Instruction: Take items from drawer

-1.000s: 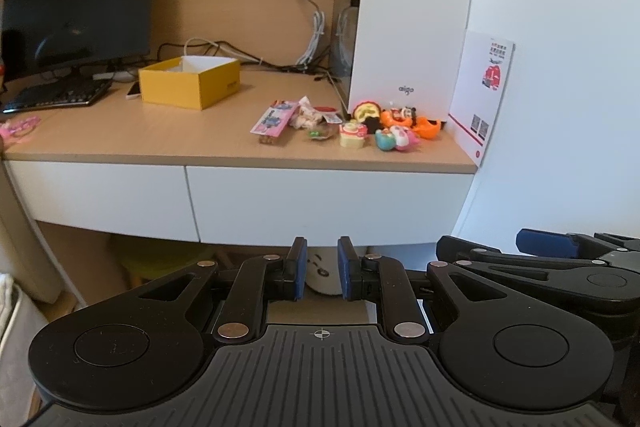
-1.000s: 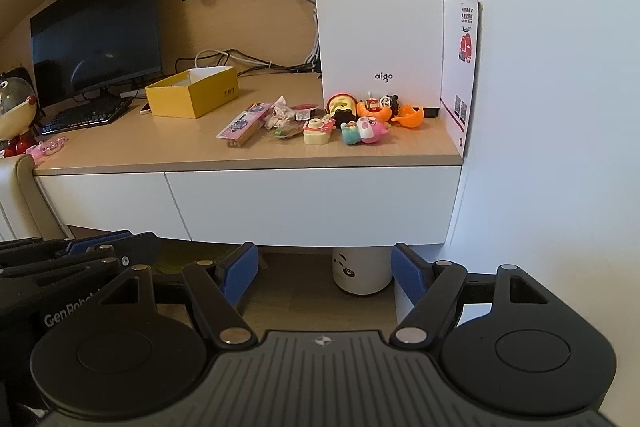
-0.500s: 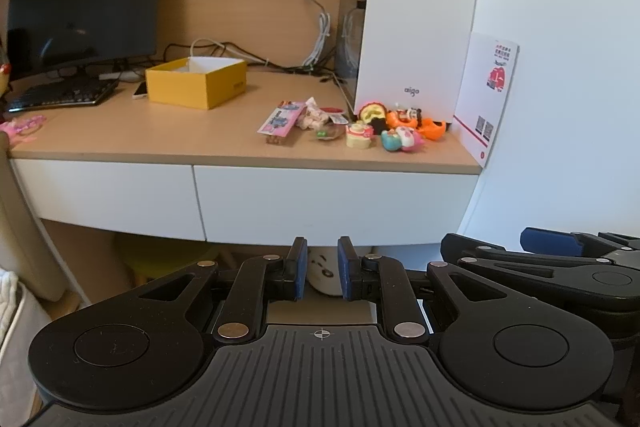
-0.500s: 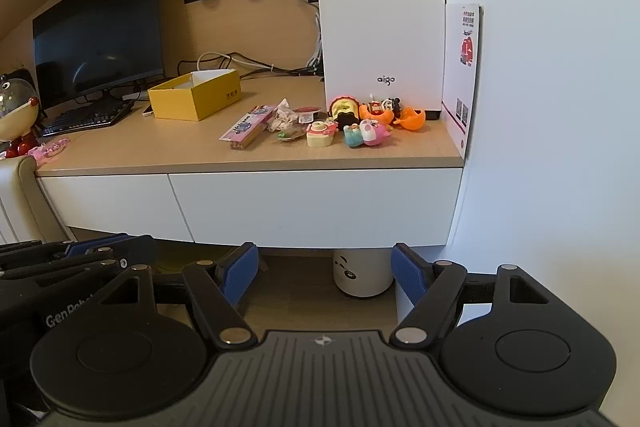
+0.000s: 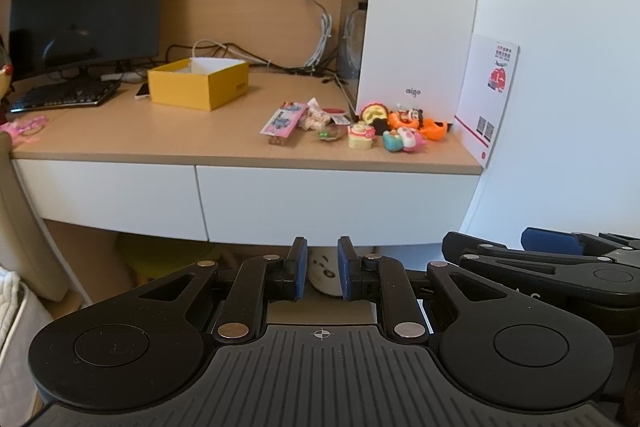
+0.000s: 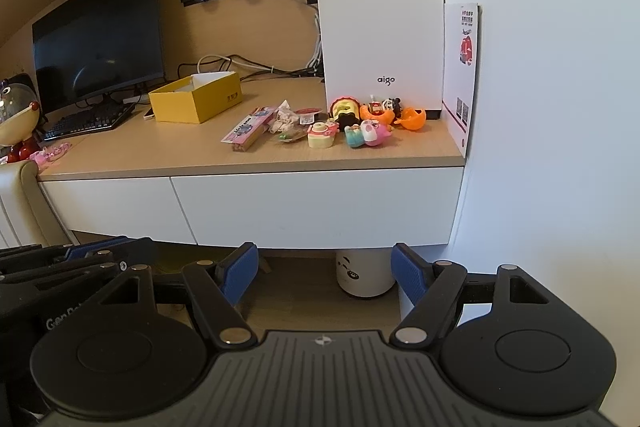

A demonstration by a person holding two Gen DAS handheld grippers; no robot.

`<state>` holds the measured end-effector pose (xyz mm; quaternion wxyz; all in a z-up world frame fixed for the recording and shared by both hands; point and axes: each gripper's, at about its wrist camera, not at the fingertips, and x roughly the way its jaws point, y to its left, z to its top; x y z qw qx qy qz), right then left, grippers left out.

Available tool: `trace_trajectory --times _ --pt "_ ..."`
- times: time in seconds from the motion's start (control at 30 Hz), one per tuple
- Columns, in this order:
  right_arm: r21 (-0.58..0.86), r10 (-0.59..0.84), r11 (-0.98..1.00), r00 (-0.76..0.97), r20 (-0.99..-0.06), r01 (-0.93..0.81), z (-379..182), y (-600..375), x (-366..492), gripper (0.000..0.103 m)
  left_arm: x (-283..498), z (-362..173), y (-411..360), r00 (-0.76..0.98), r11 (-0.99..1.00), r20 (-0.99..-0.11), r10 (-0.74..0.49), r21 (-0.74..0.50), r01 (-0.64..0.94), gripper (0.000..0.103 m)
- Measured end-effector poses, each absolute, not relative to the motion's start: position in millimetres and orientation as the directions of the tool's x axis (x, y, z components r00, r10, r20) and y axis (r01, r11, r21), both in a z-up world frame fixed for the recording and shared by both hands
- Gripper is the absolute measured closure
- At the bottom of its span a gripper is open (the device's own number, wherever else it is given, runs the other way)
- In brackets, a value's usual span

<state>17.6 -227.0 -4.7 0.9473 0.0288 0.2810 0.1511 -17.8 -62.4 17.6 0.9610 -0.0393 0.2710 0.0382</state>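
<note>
Holding both grippers below right drawer (image 5: pixel 336 203), nothing changed: drawer shut, I see no item taken. Left gripper (image 5: pixel 322 269) jaws narrowly apart, empty; right gripper (image 6: pixel 324 273) jaws wide, empty.

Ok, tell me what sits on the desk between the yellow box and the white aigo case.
In both wrist views, a pink flat packet and crinkly snack wrappers lie between the yellow box and the white aigo case; otherwise bare desk.

Both my wrist cameras look forward from below the edge of the light wooden desk (image 5: pixel 160 139), set back from its closed white drawer front (image 6: pixel 316 203). The left view stands more left; both share the small colourful toys (image 5: pixel 396 131).
</note>
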Motion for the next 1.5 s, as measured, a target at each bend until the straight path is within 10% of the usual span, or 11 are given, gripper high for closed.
trace_trajectory --times 1.5 --pt "0.155 0.307 0.951 0.790 -0.530 -0.266 -7.4 -227.8 14.9 0.029 -20.4 15.7 -63.6 0.849 0.994 -0.527 0.048 -0.055 -0.090 0.085"
